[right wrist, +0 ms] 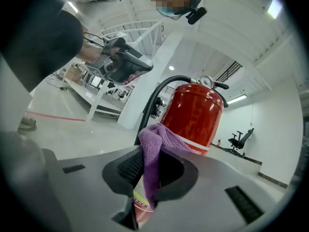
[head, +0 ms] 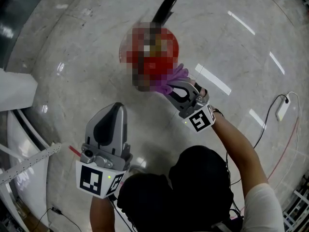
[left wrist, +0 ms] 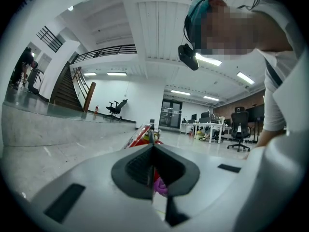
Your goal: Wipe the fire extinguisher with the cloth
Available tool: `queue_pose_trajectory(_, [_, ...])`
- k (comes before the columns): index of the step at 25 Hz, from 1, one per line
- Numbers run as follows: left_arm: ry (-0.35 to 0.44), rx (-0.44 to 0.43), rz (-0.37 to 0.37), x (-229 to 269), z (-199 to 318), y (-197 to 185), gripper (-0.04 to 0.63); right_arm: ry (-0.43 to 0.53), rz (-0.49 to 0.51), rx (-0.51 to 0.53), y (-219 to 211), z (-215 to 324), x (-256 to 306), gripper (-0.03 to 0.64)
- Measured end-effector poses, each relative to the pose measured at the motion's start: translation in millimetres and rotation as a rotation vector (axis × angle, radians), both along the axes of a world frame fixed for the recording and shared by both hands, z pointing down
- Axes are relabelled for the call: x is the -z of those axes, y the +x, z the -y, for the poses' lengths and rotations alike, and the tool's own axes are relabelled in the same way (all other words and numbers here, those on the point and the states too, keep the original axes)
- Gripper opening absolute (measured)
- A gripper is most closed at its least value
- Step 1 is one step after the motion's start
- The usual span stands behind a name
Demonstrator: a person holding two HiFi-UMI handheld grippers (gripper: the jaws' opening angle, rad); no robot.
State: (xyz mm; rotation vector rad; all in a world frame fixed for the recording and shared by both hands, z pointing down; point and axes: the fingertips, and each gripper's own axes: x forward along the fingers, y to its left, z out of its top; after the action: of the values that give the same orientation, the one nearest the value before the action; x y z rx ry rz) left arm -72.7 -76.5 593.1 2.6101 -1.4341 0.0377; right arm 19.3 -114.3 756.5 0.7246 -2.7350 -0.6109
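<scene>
A red fire extinguisher [head: 161, 52] stands upright on the polished floor, its black hose [head: 163, 9] reaching away from me; in the head view its top is partly blurred. My right gripper [head: 170, 88] is shut on a purple cloth [head: 173, 77] and holds it against the near side of the red cylinder [right wrist: 195, 112]. The cloth [right wrist: 153, 149] is bunched between the jaws in the right gripper view. My left gripper [head: 115, 111] hangs lower left of the extinguisher, apart from it, jaws shut with nothing in them. Over those jaws the left gripper view catches the extinguisher [left wrist: 143, 137].
A white metal frame [head: 24, 149] and a white box [head: 14, 88] stand at the left. A power adapter with cables [head: 281, 111] lies on the floor at the right. Office chairs and desks [left wrist: 217, 127] stand far off.
</scene>
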Motion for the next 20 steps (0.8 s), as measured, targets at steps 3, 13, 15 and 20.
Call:
queue_pose_trajectory(3, [-0.012, 0.001, -0.006, -7, 0, 2, 0.006, -0.028, 0.025, -0.004, -1, 0, -9, 0.060])
queue_pose_trajectory(13, [-0.041, 0.003, -0.022, -26, -3, 5, 0.006, -0.180, 0.103, -0.028, -6, 0, -48, 0.060])
queue_pose_trajectory(15, [-0.046, 0.002, -0.020, -28, -4, 4, 0.006, -0.210, 0.107, -0.040, -5, 2, -60, 0.060])
queue_pose_trajectory(20, [-0.064, 0.007, -0.024, -33, -7, 0, 0.006, -0.314, 0.123, -0.088, -2, 4, -94, 0.060])
